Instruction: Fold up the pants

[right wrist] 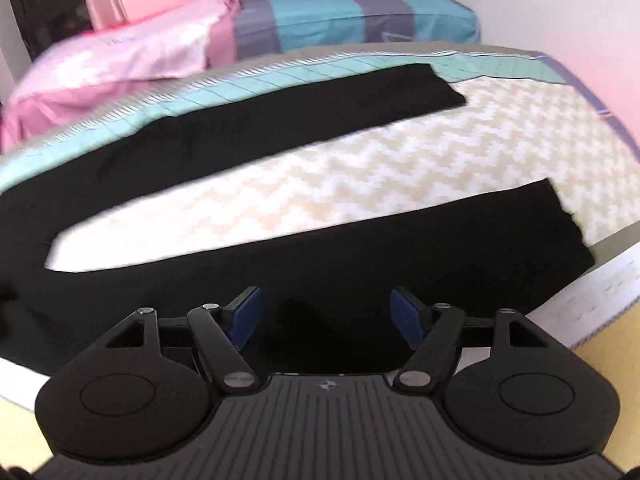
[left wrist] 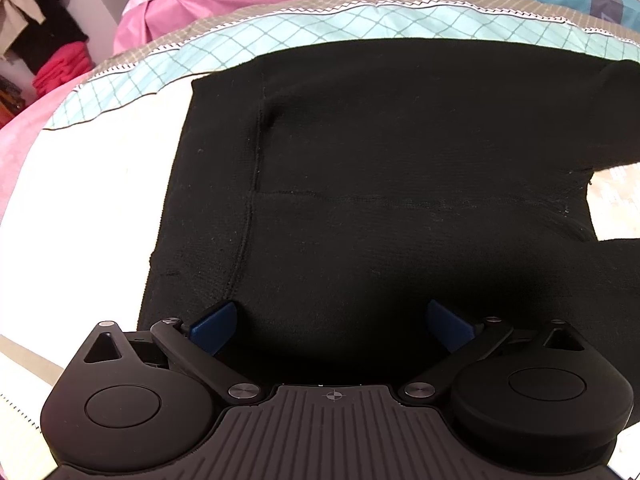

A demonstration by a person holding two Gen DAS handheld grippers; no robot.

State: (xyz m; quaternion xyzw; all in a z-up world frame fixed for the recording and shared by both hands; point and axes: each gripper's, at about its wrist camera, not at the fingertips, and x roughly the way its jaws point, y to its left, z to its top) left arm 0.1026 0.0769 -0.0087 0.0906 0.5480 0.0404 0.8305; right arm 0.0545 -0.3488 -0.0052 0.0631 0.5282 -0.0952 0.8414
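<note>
Black pants lie flat on a bed, waist end to the left in the left wrist view, with a vertical seam near the waistband. My left gripper stands open over the near edge of the waist part, its blue pads spread wide with only flat cloth under them. In the right wrist view the two legs spread apart: the far leg runs along the teal border, the near leg runs under my right gripper. That gripper is open above the near leg, nothing pinched between its pads.
The bed cover has a cream zigzag pattern with a teal checked border. Pink and striped pillows lie at the far side. Red folded cloth and dark clothes sit beyond the bed at left. The bed's near edge drops off at right.
</note>
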